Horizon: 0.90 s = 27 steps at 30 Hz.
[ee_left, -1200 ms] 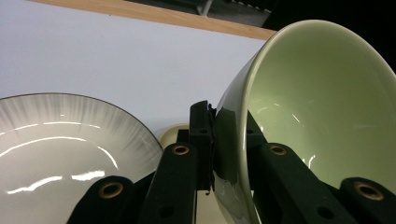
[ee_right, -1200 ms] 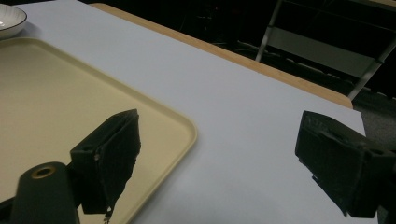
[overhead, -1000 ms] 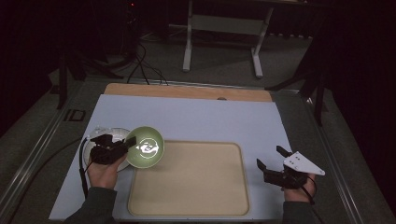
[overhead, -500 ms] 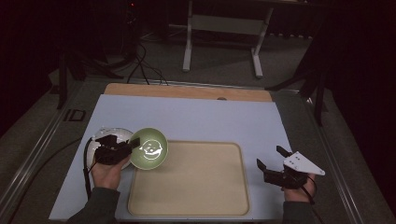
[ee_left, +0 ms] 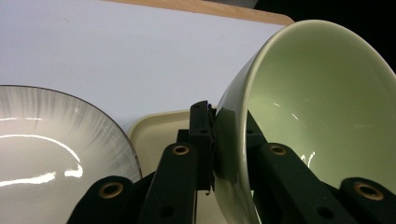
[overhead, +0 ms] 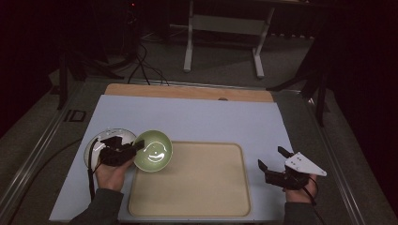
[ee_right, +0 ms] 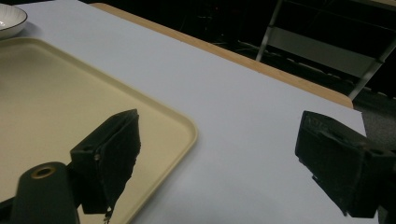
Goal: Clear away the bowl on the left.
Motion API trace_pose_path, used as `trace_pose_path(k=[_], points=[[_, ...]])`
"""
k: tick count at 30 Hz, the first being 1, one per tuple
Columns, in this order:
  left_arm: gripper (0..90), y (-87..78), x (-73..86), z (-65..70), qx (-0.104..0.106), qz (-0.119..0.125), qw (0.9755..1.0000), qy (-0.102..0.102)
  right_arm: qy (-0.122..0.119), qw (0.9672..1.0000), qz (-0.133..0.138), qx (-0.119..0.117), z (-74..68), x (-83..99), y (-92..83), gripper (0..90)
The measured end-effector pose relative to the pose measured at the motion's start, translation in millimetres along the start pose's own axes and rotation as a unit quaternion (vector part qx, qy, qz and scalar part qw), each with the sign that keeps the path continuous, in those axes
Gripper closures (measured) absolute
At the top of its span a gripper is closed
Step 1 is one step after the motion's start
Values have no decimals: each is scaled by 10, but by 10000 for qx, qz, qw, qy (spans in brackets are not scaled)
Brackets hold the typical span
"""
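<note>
- High view: green bowl (overhead: 153,150), tilted, its mouth facing up and toward the camera, held over the far-left corner of the beige tray (overhead: 197,187). Left gripper (overhead: 137,146) clamped on the bowl's left rim. White plate (overhead: 101,143) just left of the tray, partly under that gripper. Right gripper (overhead: 271,158) just right of the tray, jaws spread wide, nothing between them.
- Left gripper view: bowl (ee_left: 317,107) rim pinched between the two black jaws, one pad outside the wall, one inside. Plate (ee_left: 51,154) left of the tray corner (ee_left: 156,135), which lies below the bowl.
- Right gripper view: jaws far apart, empty, the left one over the tray's (ee_right: 70,93) near-right corner, the right one over the pale blue mat (ee_right: 243,121) beside the tray. Plate edge (ee_right: 10,18) beyond the tray's far side.
</note>
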<state>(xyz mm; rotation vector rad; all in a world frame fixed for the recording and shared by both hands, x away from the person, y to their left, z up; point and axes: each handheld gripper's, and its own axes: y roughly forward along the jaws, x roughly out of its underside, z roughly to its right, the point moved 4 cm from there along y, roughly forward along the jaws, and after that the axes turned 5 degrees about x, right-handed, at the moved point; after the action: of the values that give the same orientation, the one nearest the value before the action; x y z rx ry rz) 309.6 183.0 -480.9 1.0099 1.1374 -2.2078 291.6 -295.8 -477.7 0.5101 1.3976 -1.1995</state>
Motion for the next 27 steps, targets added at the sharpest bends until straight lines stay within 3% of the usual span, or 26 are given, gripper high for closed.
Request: trace_pose_path(k=[27], points=[[826, 133, 64, 107, 73, -222, 9997, 101, 2, 10000, -3, 5, 5, 1, 0, 136]])
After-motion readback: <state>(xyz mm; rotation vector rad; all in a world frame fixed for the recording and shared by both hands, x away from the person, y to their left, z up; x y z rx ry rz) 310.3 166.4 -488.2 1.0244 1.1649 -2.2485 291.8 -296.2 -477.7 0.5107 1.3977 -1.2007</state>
